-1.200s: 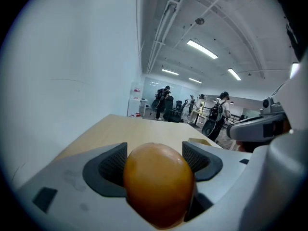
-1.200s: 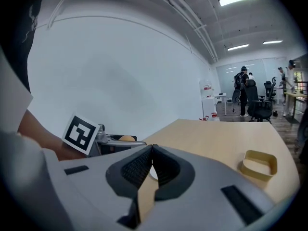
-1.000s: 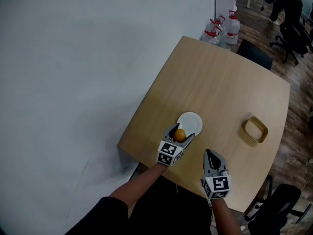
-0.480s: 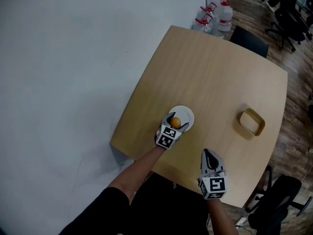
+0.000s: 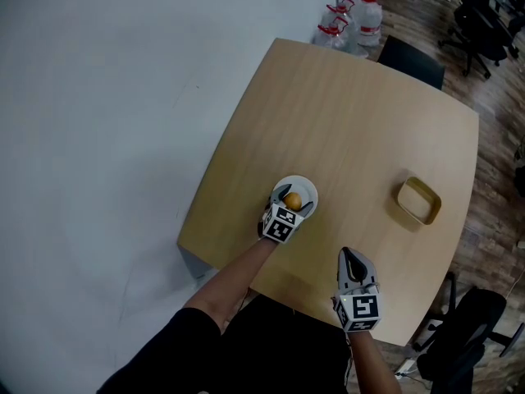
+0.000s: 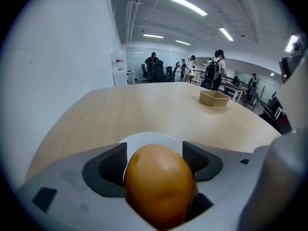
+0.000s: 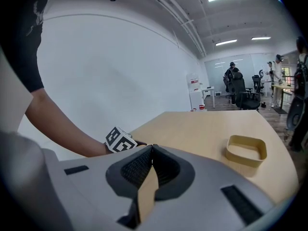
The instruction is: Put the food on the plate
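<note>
My left gripper point(image 5: 290, 200) is shut on an orange, egg-shaped piece of food point(image 5: 293, 200) and holds it over the small white plate point(image 5: 305, 185) on the tan table point(image 5: 361, 121). In the left gripper view the food point(image 6: 159, 183) fills the space between both dark pads, and the plate point(image 6: 150, 139) shows just beyond it. My right gripper point(image 5: 351, 261) hovers nearer the table's front edge, to the right of the left one. Its jaws point(image 7: 150, 150) meet at the tips with nothing between them.
A shallow tan tray point(image 5: 419, 200) lies on the table to the right of the plate, also in view as the tray point(image 7: 246, 150) in the right gripper view. Water jugs point(image 5: 353, 16) and office chairs point(image 5: 481, 23) stand on the floor beyond the table's far corner.
My left gripper has carried the food forward, from the plate's near edge to over the plate. The right gripper has kept its place.
</note>
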